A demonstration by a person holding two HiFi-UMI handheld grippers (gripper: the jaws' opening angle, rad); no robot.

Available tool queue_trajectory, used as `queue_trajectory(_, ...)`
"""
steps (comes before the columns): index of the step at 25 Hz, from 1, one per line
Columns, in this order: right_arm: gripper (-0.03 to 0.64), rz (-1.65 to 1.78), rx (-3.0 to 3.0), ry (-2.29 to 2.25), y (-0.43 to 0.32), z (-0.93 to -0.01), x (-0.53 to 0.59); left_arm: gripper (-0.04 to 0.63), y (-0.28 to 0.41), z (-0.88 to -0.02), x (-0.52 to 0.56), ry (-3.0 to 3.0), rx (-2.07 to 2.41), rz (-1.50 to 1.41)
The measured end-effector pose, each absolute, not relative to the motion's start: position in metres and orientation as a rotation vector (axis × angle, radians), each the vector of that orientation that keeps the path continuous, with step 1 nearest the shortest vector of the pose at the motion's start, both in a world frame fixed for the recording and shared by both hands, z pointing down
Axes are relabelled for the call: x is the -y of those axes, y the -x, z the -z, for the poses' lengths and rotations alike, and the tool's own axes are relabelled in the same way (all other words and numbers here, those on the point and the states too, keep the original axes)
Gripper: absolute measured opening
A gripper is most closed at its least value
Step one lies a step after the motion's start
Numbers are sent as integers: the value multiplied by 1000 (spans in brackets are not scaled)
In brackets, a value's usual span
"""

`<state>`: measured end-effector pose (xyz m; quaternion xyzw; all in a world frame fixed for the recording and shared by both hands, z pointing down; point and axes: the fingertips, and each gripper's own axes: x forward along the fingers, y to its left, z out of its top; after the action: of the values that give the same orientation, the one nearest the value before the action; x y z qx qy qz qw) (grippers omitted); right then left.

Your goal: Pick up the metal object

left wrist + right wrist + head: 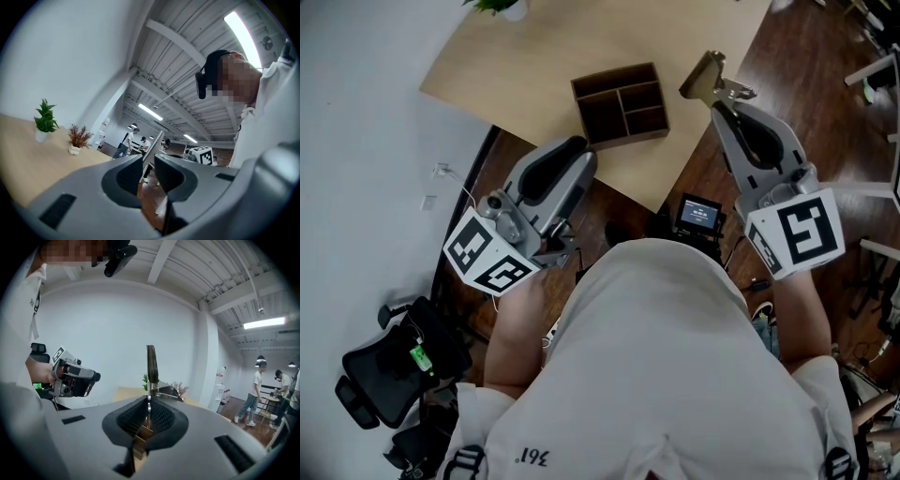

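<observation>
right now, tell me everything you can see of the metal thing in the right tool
The metal object is a thin, flat piece with a broad, dull blade-like end and a shiny silver fitting on one side. The right tool is shut on its lower end, so it sticks straight out past the jaws, edge-on in the right gripper view. It is held in the air by the table edge; only the jaws touch it.

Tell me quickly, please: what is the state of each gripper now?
Left gripper: open, jaws a little apart, nothing between them.
Right gripper: shut on the metal object.
</observation>
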<state>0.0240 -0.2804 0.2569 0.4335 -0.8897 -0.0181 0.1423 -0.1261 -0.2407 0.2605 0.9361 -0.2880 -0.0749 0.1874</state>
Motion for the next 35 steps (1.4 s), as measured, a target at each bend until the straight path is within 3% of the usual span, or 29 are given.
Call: queue_trajectory(35, 5, -127, 2513, -1203, -30, -294, 243, 69, 124, -287, 216, -2548, 777, 162)
